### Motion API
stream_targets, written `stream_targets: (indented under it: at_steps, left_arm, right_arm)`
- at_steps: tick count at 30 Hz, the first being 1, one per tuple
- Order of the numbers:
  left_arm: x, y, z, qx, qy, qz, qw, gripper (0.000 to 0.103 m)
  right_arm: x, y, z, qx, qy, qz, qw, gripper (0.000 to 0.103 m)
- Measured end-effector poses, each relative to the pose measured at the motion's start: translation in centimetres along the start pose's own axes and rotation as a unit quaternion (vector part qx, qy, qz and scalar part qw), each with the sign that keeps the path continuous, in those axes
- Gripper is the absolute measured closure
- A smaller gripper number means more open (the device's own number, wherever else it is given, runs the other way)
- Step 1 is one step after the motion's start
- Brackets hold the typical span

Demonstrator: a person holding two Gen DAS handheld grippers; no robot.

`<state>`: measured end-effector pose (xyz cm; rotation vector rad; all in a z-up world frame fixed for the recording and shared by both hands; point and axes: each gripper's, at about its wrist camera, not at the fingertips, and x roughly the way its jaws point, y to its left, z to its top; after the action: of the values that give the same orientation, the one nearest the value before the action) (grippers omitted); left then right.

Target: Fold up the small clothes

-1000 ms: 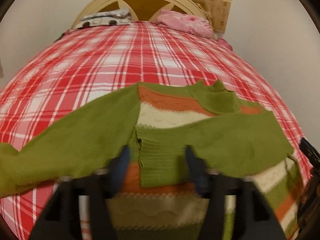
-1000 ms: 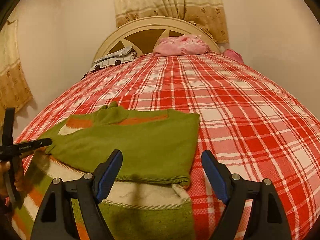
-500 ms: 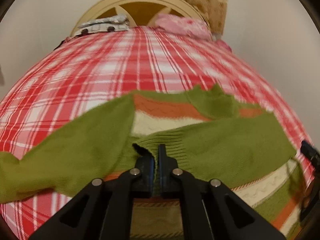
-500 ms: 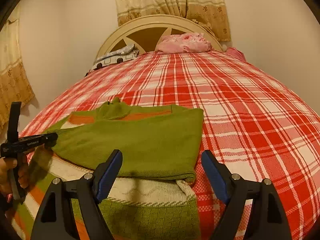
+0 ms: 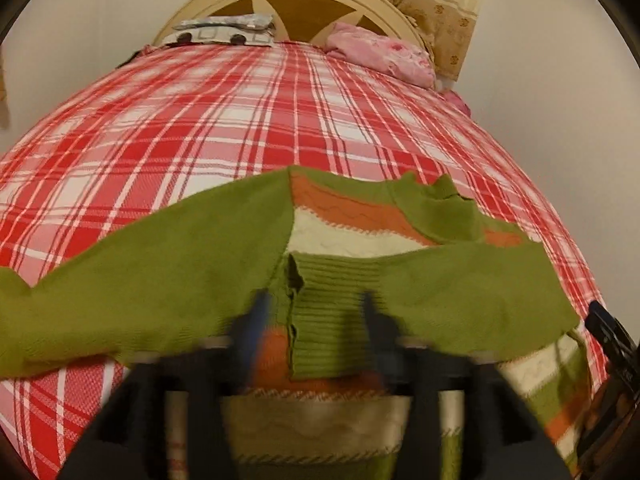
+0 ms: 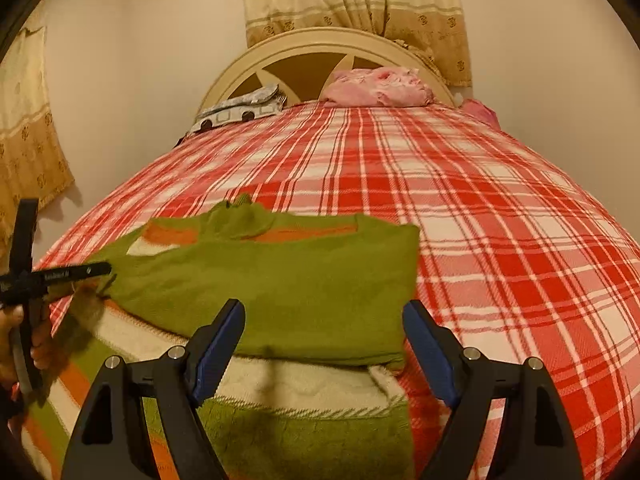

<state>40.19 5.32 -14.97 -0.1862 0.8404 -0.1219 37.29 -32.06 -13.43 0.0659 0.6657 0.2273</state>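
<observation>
On the bed (image 5: 280,120), toward its near edge, the left wrist view shows a striped sweater (image 5: 360,236) lying flat, 1 green sleeve (image 5: 460,300) folded across the body and the other sleeve (image 5: 140,292) spread out toward the left edge. The left gripper (image 5: 314,320) is blurred; its jaws are opening, with the ribbed cuff (image 5: 332,316) of the folded sleeve between them but not pinched.

From the right wrist view, the right gripper (image 6: 324,352) hangs with its jaws apart and empty over the folded sleeve, near the sweater's right side. The left gripper's black frame shows at the left, held in a hand (image 6: 24,344).

Judging from this, the step is laying the cuff down: let it drop flat and square before lifting clear, then take the spread sleeve near its cuff and bring it across to match.
</observation>
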Motion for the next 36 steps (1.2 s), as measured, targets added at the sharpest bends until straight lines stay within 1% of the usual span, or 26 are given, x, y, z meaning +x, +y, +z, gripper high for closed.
stream_targets:
  at_steps: [1, 3, 5, 6, 7, 8, 9, 10, 11, 13, 15, 17, 18, 21, 25, 28, 29, 31, 32, 34, 35, 36]
  left_arm:
    - [0.1, -0.1, 0.0, 0.002, -0.004, 0.004, 1.0, 0.034]
    - [0.5, -0.5, 0.0, 0.01, -0.001, -0.002, 1.0, 0.034]
    - [1.0, -1.0, 0.0, 0.022, 0.004, -0.001, 0.9997, 0.037]
    - [1.2, -1.2, -0.1, 0.027, 0.007, -0.002, 0.9996, 0.044]
    - [1.5, -1.4, -0.1, 0.031, 0.012, -0.005, 0.9994, 0.055]
    - [1.8, -1.7, -0.2, 0.036, 0.016, -0.001, 0.9992, 0.06]
    - [2.2, -2.1, -0.2, 0.044, 0.02, 0.003, 0.9988, 0.075]
    - [2.4, -2.3, -0.2, 0.05, 0.023, 0.003, 0.9985, 0.101]
    - [2.3, -2.4, -0.2, 0.052, 0.025, 0.005, 0.9983, 0.099]
    - [1.7, -2.4, -0.1, 0.052, 0.016, 0.012, 0.9984, 0.1]
    - [0.4, -1.9, 0.2, 0.046, -0.002, 0.012, 0.9989, 0.1]
    - [-0.6, -1.2, 0.6, 0.034, -0.008, -0.001, 0.9994, 0.1]
    - [-1.2, -0.9, 0.6, 0.036, -0.013, 0.004, 0.9993, 0.1]
    - [-1.2, -0.5, 0.4, 0.04, -0.004, 0.003, 0.9992, 0.1]
    - [-0.4, -0.1, -0.1, 0.038, 0.004, 0.009, 0.9992, 0.1]
    - [0.3, 0.2, -0.3, 0.032, 0.009, 0.009, 0.9994, 0.1]
    - [0.3, 0.0, -0.4, 0.036, 0.01, 0.012, 0.9992, 0.1]
    - [0.5, -0.2, -0.6, 0.044, 0.009, 0.018, 0.9988, 0.1]
    - [0.6, -0.2, -0.7, 0.045, 0.013, 0.02, 0.9987, 0.1]
    - [0.6, -0.2, -0.8, 0.047, 0.013, 0.027, 0.9984, 0.098]
    - [0.6, -0.2, -0.8, 0.047, 0.013, 0.031, 0.9983, 0.098]
    - [0.5, -0.2, -0.9, 0.049, 0.01, 0.039, 0.998, 0.092]
  right_arm:
    - [0.0, 0.1, -0.1, -0.002, -0.001, -0.001, 1.0, 0.021]
    - [-0.2, 0.1, -0.3, 0.0, -0.005, 0.0, 1.0, 0.021]
    - [-0.2, 0.0, -0.4, 0.003, -0.005, 0.001, 1.0, 0.021]
    - [-0.1, -0.1, -0.4, 0.004, -0.003, 0.003, 1.0, 0.021]
    - [0.0, -0.1, -0.5, 0.005, -0.001, 0.003, 1.0, 0.021]
    - [0.2, -0.1, -0.6, 0.006, 0.003, 0.003, 1.0, 0.021]
    - [0.3, -0.1, -0.6, 0.007, 0.006, 0.003, 1.0, 0.021]
    - [0.5, -0.1, -0.7, 0.007, 0.009, 0.002, 1.0, 0.021]
    - [0.7, 0.0, -0.8, 0.006, 0.012, 0.002, 1.0, 0.021]
    - [0.8, 0.0, -0.8, 0.006, 0.014, 0.002, 1.0, 0.021]
    - [0.6, -0.1, -0.8, 0.008, 0.01, 0.003, 1.0, 0.021]
    - [0.3, -0.3, -0.8, 0.014, 0.003, 0.005, 1.0, 0.021]
    - [0.2, -0.4, -0.7, 0.015, 0.001, 0.006, 1.0, 0.021]
    - [-0.1, -0.4, -0.6, 0.017, -0.002, 0.007, 1.0, 0.021]
    - [0.0, 0.1, -0.2, 0.007, 0.006, 0.005, 1.0, 0.021]
    - [0.5, 0.7, 0.5, -0.016, 0.016, 0.011, 1.0, 0.021]
    - [0.9, 1.0, 0.7, -0.027, 0.025, 0.013, 0.999, 0.021]
    - [2.9, 1.2, 0.8, -0.041, 0.073, 0.019, 0.996, 0.021]
    - [3.7, 0.8, 0.8, -0.033, 0.088, 0.017, 0.995, 0.021]
    - [5.4, -0.1, 0.3, -0.015, 0.134, 0.021, 0.991, 0.021]
    - [5.2, -0.1, 0.3, -0.021, 0.133, 0.016, 0.991, 0.021]
    - [5.1, 0.0, 0.3, -0.027, 0.139, 0.013, 0.99, 0.021]
